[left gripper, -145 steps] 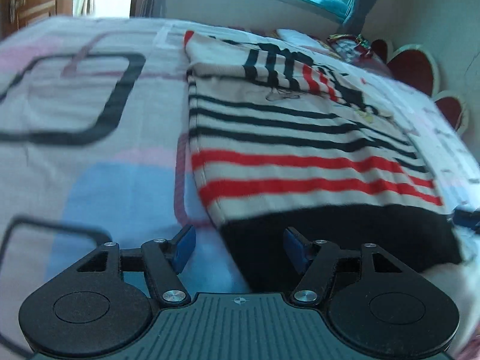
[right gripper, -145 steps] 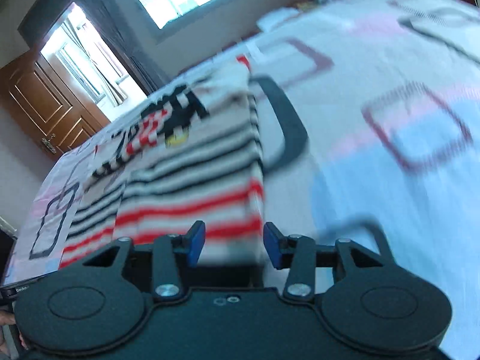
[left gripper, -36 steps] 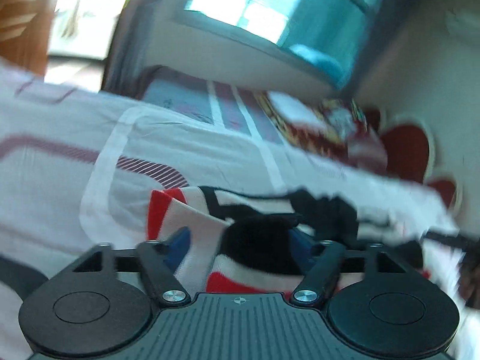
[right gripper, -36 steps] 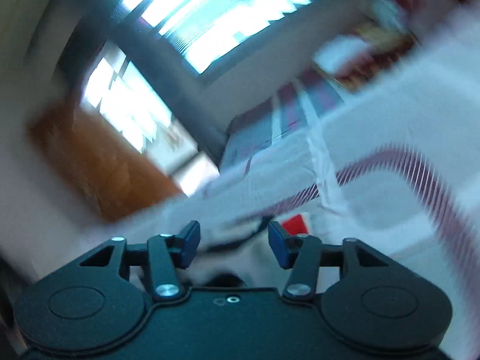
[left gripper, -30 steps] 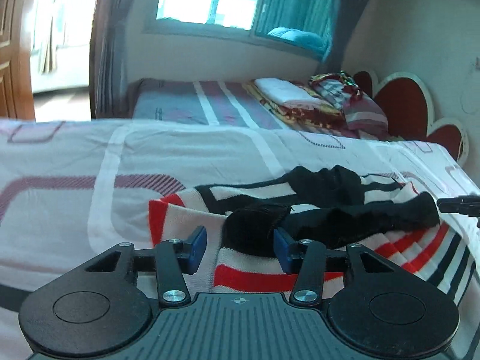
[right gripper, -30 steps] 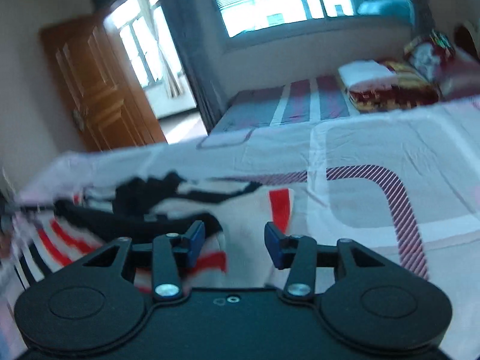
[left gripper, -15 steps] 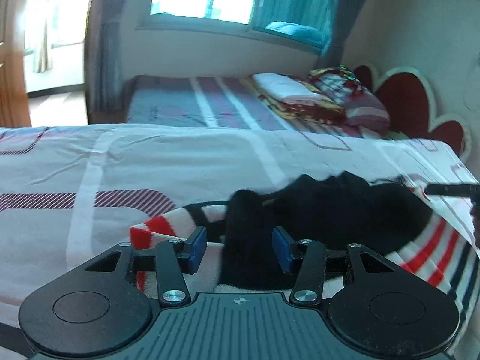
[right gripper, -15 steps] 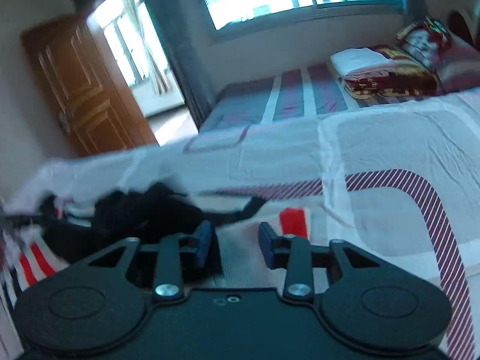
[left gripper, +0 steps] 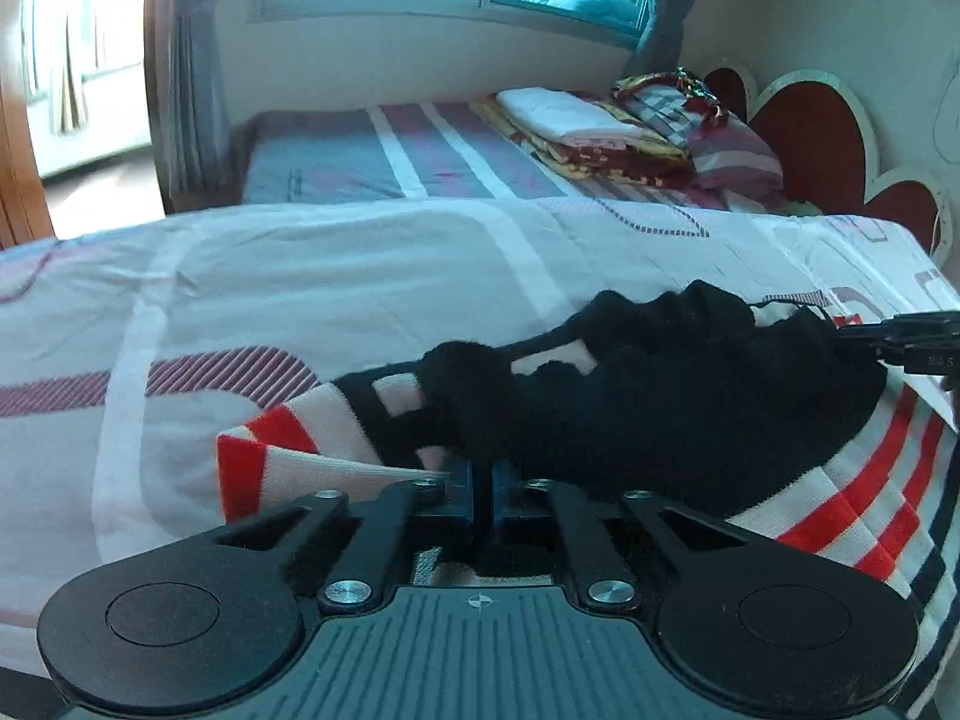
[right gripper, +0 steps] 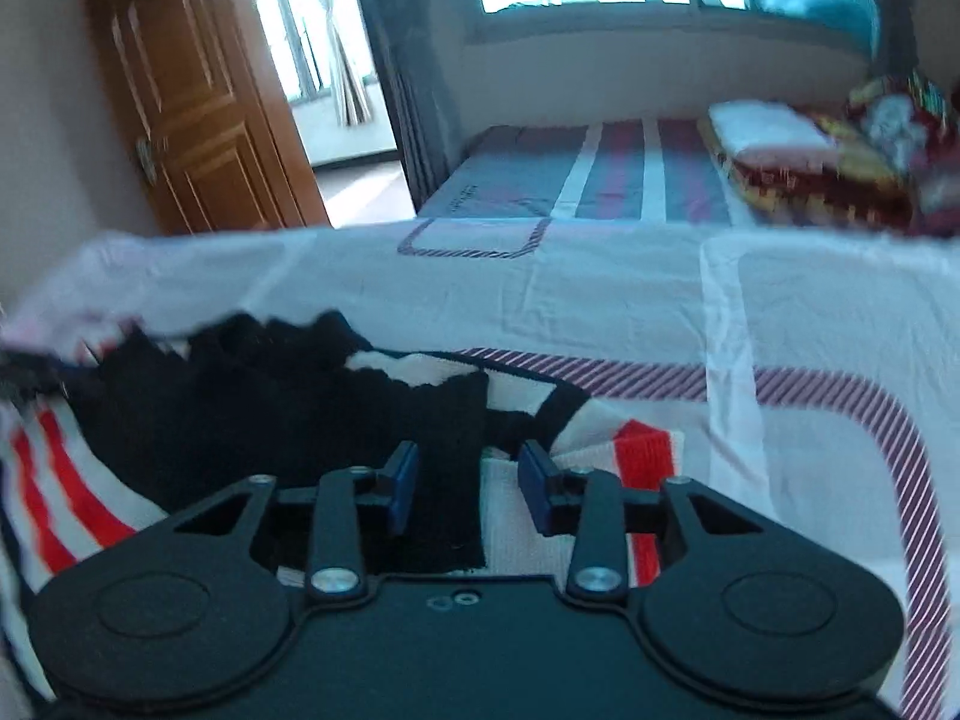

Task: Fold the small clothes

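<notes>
- Left wrist view: the left gripper (left gripper: pixel 482 489) has its blue pads pressed together on the black band of a striped knit garment (left gripper: pixel 690 414) in black, red and cream, which lies folded over on a white bedsheet with maroon-striped squares (left gripper: pixel 336 294).
- Where cloth meets pads is half buried under the black fold, so how much fabric is pinched is hard to make out.
- Ahead and to the right of that claw, the garment's red-and-cream stripes run out of frame; a black tool tip, probably the right gripper (left gripper: pixel 900 342), enters cut off at the far edge.
- Beyond the sheet sits a second bed with a grey-and-maroon striped cover (left gripper: pixel 384 156) and a stack of folded bedding (left gripper: pixel 594 126).
- Right wrist view: the right claw (right gripper: pixel 470 489) points level along the bed, fingers spread, with a black flap of the garment (right gripper: pixel 270 408) lying between them, touching the left pad and clear of the right.
- Left of this claw the cloth blurs and is cut off; the far right background is also smeared.
- A brown wooden door (right gripper: pixel 180 90) stands far left.
</notes>
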`<action>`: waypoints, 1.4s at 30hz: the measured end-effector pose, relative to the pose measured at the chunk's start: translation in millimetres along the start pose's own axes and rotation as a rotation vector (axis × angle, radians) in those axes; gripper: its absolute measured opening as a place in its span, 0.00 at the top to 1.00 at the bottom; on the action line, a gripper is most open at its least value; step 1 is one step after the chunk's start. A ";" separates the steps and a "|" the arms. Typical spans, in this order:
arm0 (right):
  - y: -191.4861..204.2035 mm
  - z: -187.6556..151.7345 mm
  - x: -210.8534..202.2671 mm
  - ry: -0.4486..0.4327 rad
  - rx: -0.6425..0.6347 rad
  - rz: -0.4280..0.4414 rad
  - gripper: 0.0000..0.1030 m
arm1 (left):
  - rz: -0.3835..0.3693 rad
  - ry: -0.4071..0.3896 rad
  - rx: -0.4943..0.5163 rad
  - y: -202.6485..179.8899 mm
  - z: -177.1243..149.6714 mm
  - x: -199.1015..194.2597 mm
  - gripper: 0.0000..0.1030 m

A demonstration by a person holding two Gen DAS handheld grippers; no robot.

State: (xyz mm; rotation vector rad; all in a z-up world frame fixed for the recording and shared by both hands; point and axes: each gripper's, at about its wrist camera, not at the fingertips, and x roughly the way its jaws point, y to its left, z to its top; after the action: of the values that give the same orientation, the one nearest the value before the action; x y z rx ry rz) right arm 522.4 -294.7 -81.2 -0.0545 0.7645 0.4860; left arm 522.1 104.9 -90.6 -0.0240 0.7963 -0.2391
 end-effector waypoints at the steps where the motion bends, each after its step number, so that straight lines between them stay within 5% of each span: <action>1: 4.4 0.1 0.2 -0.002 -0.028 0.000 0.78 | 0.026 -0.016 0.056 -10.9 -1.8 -3.1 0.95; 3: 13.5 -0.5 -1.9 -0.016 -0.086 -0.014 0.94 | 0.052 -0.071 0.136 -29.1 -7.4 -11.1 0.96; 7: 22.1 1.3 -21.6 -0.138 -0.125 -0.079 0.95 | 0.131 -0.222 0.080 -27.4 -8.2 -31.9 0.96; 10: 21.7 6.6 -32.2 -0.203 -0.131 -0.116 0.95 | 0.171 -0.250 0.032 -15.5 1.1 -36.2 0.96; 13: 15.5 8.0 -24.5 -0.205 -0.098 -0.155 0.95 | 0.208 -0.190 0.037 -13.0 2.6 -18.4 0.96; 15: 7.2 3.3 -4.7 -0.132 -0.046 -0.172 0.95 | 0.227 -0.115 0.035 -14.3 -3.4 2.6 0.96; 17: 3.1 -6.4 17.6 -0.049 -0.025 -0.204 0.94 | 0.264 -0.113 0.067 -19.8 -7.9 10.2 0.95; 19: 3.6 -6.8 17.2 -0.066 -0.029 -0.216 0.94 | 0.285 -0.120 0.088 -25.1 -7.8 9.6 0.95; 20: 4.7 -5.9 15.9 -0.067 -0.037 -0.225 0.93 | 0.280 -0.131 0.086 -24.4 -8.8 6.0 0.92; 23: 11.6 -4.4 -4.4 -0.133 -0.069 -0.260 0.72 | 0.298 -0.225 0.017 -20.0 -11.7 -24.5 0.54; 24: 16.2 -4.9 -16.2 -0.169 -0.083 -0.265 0.70 | 0.299 -0.263 0.004 -21.3 -11.9 -35.7 0.51; 29: 67.4 3.4 -12.1 -0.109 -0.107 -0.053 0.70 | 0.082 -0.229 -0.047 -74.1 2.6 -30.4 0.51; 33: 118.9 3.8 20.5 -0.085 -0.122 -0.035 0.74 | 0.002 -0.165 -0.074 -109.8 -3.2 -6.8 0.51; 38: 118.5 -2.4 36.2 -0.035 -0.166 -0.140 0.76 | 0.138 -0.129 -0.012 -93.1 -24.0 -1.7 0.51; 40: 87.1 -8.2 22.7 -0.023 -0.118 -0.267 0.76 | 0.286 -0.138 -0.017 -62.2 -36.8 -10.8 0.51; 42: 49.4 -17.2 6.2 -0.028 -0.051 -0.287 0.79 | 0.231 -0.157 -0.096 -31.1 -48.5 -22.1 0.51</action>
State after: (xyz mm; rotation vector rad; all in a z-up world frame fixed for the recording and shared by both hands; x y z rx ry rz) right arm 493.2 -252.1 -91.6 -0.2014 0.7035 0.2322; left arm 466.4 82.9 -105.6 -0.0409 0.6473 0.0198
